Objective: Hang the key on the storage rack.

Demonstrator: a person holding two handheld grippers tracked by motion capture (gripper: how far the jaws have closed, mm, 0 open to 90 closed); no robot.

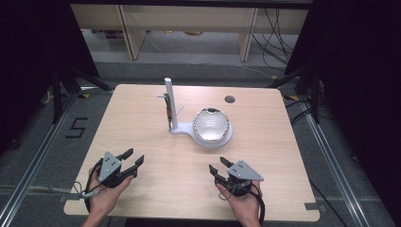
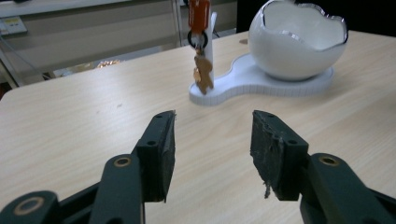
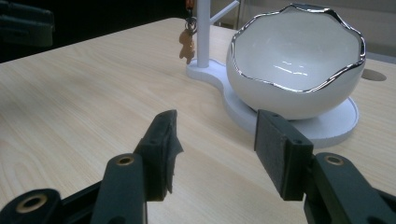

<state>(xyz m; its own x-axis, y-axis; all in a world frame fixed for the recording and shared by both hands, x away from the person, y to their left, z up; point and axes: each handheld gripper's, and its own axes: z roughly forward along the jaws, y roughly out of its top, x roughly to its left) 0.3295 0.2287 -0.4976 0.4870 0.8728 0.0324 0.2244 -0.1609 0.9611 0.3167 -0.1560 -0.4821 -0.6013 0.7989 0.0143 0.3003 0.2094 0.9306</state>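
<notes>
Two grippers sit wide open and empty: your left gripper (image 1: 134, 160) and right gripper (image 1: 217, 167). Ahead of both stands the white stand (image 1: 182, 128), its bowl (image 1: 211, 125) beyond the right jaws. Reaching carelessly could tip the bowl. Your left gripper view reveals the keychain (image 2: 202, 70) hanging from the post (image 2: 212, 42).

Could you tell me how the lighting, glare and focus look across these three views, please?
High view: the table is evenly lit, the surroundings fall to black, and the bowl is washed out. Left gripper view: the charm looks soft, and the left tongs are sharper. Right gripper view: bright streaks of glare lie inside the bowl, and the far left corner is dark.
</notes>
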